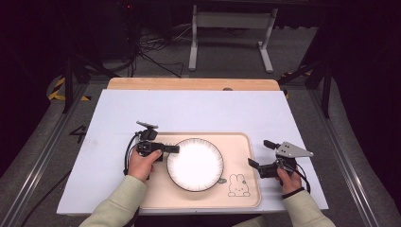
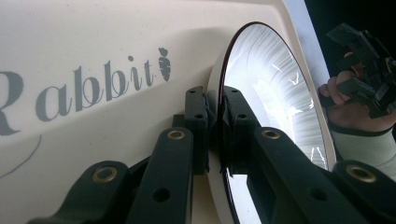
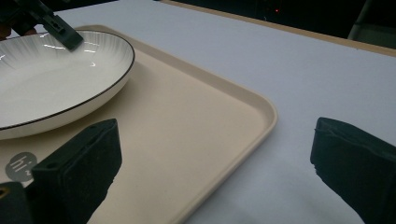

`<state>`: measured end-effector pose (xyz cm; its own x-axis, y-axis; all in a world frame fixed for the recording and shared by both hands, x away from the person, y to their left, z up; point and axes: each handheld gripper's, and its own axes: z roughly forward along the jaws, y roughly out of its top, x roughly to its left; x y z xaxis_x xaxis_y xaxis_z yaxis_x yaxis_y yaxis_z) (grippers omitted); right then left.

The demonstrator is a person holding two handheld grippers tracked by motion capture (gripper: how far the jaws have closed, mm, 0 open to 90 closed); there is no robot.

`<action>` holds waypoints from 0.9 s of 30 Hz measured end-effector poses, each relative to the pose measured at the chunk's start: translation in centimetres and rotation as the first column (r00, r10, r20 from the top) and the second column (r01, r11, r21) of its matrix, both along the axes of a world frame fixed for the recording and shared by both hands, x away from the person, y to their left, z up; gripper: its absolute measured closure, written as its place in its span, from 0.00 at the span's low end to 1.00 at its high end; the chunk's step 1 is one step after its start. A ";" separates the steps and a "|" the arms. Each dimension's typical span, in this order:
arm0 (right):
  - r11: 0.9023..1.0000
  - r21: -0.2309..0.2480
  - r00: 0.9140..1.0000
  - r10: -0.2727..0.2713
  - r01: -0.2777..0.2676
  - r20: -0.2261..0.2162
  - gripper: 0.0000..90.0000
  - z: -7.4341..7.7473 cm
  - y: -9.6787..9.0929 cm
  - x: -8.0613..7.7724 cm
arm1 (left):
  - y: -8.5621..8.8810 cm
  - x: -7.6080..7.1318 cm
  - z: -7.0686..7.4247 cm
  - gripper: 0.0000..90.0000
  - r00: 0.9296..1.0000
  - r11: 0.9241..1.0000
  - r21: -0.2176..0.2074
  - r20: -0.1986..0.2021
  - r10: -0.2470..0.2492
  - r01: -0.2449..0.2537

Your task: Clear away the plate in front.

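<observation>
Left gripper (image 1: 173,149) jaws clamped on plate (image 1: 195,164) rim, plate on tray (image 1: 246,189); right gripper (image 1: 259,154) jaws apart, empty; plate likely rigid, slick, breakable, so rim grip suits.

The left hand (image 1: 144,161) is wrapping around the left gripper (image 1: 174,149), which is pointing level toward the right in the high view, its jaws closing tight on the plate (image 2: 275,93) rim, one pad on each face. The left forearm is angling in from the bottom edge in a pale sleeve. The right hand (image 1: 289,179) is gripping the right gripper (image 1: 260,153) from behind, with its jaws standing wide apart and nothing between them, aiming up and left.
</observation>
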<state>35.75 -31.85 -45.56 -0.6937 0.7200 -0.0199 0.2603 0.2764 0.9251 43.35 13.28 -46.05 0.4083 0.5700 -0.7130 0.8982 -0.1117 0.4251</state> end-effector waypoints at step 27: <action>1.000 0.005 1.000 0.001 -0.001 -0.013 0.03 0.0 0.0 0.2 | 0.8 -2.4 4.2 0.37 0.876 0.999 -0.032 0.481 0.027 -0.013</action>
